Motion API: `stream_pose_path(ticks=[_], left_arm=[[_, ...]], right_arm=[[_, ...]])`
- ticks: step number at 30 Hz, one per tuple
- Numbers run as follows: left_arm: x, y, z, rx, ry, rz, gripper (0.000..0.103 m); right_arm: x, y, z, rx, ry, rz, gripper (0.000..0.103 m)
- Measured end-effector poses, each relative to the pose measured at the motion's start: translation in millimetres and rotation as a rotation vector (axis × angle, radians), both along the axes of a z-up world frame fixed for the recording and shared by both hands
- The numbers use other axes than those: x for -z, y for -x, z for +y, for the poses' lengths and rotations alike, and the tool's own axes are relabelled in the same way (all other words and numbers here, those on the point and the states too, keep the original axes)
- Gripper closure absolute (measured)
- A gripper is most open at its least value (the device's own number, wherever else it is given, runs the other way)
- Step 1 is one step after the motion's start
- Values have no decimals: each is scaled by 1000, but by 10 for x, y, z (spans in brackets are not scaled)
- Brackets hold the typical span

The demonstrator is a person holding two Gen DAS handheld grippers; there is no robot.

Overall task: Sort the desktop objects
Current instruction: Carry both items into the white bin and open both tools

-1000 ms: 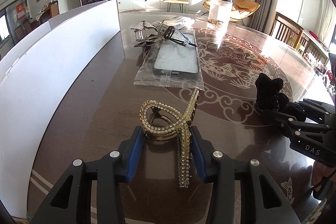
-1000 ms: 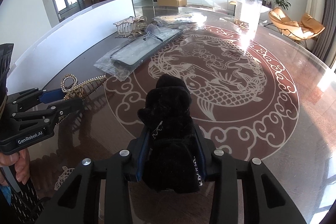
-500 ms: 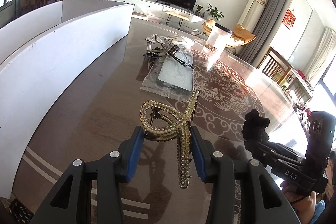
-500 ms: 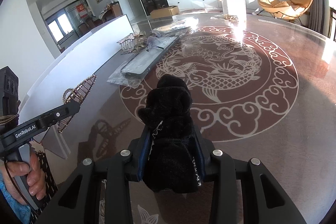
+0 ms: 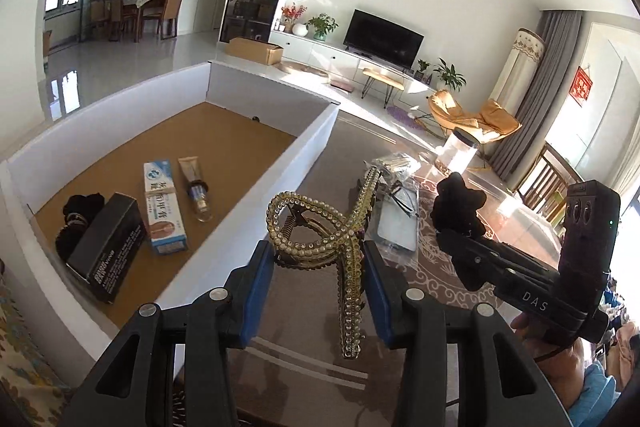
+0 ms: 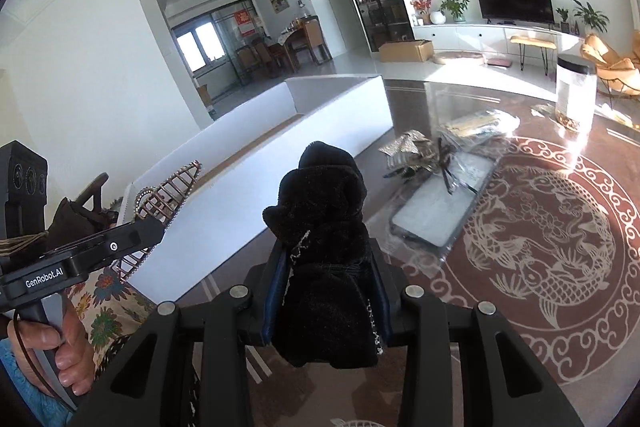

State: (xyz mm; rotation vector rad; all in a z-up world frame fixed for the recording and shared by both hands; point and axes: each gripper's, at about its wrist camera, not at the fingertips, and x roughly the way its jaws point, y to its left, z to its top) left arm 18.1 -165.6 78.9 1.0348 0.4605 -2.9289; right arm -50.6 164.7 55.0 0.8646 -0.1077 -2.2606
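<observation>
A rhinestone hair claw [image 5: 320,227] sits clamped between the blue pads of the left gripper [image 5: 318,281], held in the air near the right-hand wall of a white sorting box [image 5: 304,163]. A second earlier both tools were low over the tabletop; now both are raised and the left camera looks down into the box, which suggests the carry is nearly over and only the drop remains. The right gripper [image 6: 328,293] is closed tight on a black plush hair clip [image 6: 320,251], riding level with its partner and a little farther from the box.

Only the left wrist view shows what is already sorted on the cardboard floor: a black carton [image 5: 106,251], a blue-and-white toothpaste box [image 5: 164,205], a small tube [image 5: 196,187] and a dark fuzzy item [image 5: 78,213] in the near corner. The right wrist view sees just the box's outer wall [image 6: 280,183], but shows what is left on the patterned table [image 6: 560,247]: a bagged phone case [image 6: 440,211], another metallic hair clip [image 6: 408,151], packets behind it and a clear jar [image 6: 574,91].
</observation>
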Motion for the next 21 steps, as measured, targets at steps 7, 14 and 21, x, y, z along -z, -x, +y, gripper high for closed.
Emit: stream_pose_path(ticks=[7,14,21], left_arm=[[78,384,-983,-155,11,-162,59],[595,684,-1172,-180,12,-366,58],[620,671,-1136,-186,55,-373,27]], right_arm=[[-491,608,-1538,-224,-8,70,65],[24,1532,-2701,-283,-242,-120,65],[280,1644,-2813,-275,-270,-168,29]])
